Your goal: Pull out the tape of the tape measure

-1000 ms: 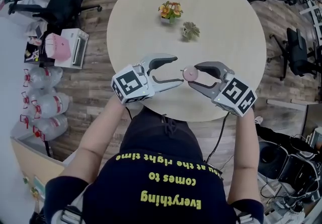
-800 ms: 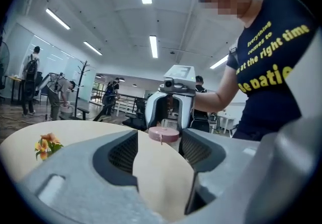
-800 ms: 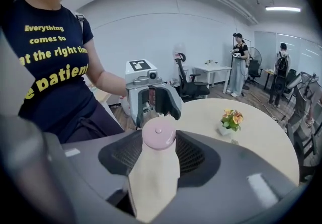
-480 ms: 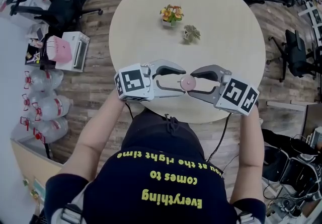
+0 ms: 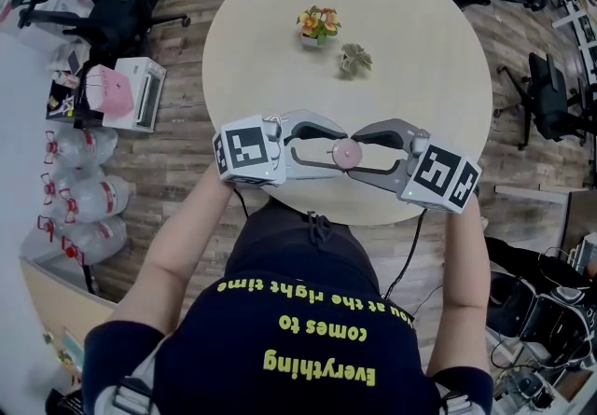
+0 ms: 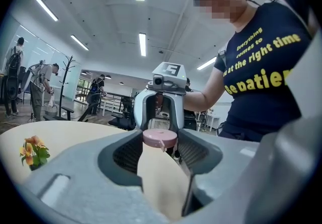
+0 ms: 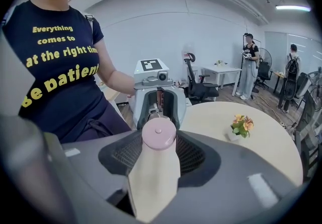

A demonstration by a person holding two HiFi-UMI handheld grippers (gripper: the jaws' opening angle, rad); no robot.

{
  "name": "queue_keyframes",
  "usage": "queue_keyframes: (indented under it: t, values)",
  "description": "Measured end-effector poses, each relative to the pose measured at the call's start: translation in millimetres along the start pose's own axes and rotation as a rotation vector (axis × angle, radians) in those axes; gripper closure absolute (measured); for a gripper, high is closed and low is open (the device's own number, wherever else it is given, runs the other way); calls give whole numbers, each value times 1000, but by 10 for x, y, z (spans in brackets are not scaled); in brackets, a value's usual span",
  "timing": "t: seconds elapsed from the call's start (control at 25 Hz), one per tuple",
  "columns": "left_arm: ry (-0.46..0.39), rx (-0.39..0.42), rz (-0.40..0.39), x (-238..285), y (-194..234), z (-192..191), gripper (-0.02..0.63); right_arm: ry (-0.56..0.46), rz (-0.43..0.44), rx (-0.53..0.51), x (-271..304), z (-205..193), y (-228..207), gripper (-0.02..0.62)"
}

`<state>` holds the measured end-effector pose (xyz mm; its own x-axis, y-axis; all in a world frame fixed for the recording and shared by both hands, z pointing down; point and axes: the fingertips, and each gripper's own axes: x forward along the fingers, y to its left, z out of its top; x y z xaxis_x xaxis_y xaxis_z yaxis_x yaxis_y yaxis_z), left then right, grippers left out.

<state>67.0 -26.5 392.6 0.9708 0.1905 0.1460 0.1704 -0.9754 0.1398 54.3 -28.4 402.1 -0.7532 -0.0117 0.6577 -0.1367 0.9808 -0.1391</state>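
A small round pink tape measure (image 5: 346,153) hangs above the near edge of the round beige table (image 5: 420,49). My right gripper (image 5: 356,154) is shut on it; in the right gripper view the pink case (image 7: 159,134) sits pinched between the jaw tips. My left gripper (image 5: 334,152) faces it from the left, and its jaws are closing. In the left gripper view the tape measure (image 6: 159,138) lies between the left jaw tips with its little tab hanging at the front. The pads are very near its sides, with no clear press showing.
A small pot of orange flowers (image 5: 317,23) and a little green plant (image 5: 354,59) stand toward the far side of the table. Office chairs (image 5: 121,3) and a white box (image 5: 131,87) are on the floor at left. People stand in the room's background.
My left gripper has moved right until its jaw tips reach the tape measure, and its jaws have narrowed. The right gripper has kept its hold and shifted slightly.
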Motion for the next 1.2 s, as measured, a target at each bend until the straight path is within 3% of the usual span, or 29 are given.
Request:
queue_keyframes:
  t: [0.24,0.48,0.64,0.88,1.2]
  values:
    - [11,-8,69,-46,125,-14,390,-25,-94,-35,-37,-27,-88,376]
    - [-30,-173,186,-172,358,61,390,44,-280,-186,-91,-40,-233,376]
    - [-30,-225,217,-148,408,120,391,94,-370,-280,-80,-46,-331,380]
    - [-54,-337,257,-172,458,173,390,85,-530,-424,-140,124,-428,394]
    - [-62,-396,273,-187,460,209,390,98,-585,-542,-91,228,-358,439]
